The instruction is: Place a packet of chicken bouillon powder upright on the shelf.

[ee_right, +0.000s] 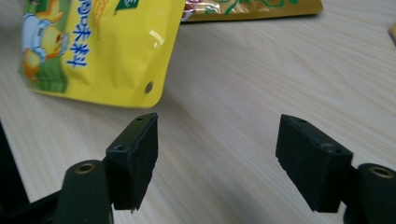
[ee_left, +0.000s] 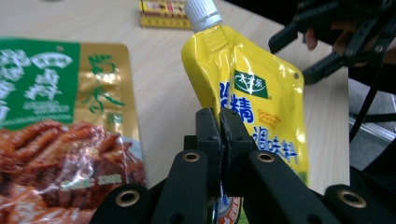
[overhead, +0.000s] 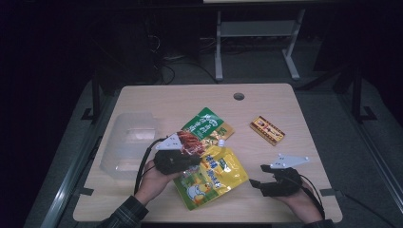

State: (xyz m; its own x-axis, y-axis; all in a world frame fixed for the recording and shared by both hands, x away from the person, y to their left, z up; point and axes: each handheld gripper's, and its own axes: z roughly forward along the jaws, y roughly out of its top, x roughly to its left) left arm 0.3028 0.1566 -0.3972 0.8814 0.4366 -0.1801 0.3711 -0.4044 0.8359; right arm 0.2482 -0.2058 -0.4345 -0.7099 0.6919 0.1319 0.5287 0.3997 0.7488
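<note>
Nearest the front edge, the left gripper point(ee_left: 219, 122) pinches one yellow pouch point(ee_left: 254, 93); the right gripper point(ee_right: 217, 149) is spread; apparently two other packets point(overhead: 209, 124) lie mid-table.

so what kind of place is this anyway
Probably a lab or recording workspace, not a home: a plain wooden table with a cable hole, metal stand legs behind it, and cables on the dark floor.
</note>
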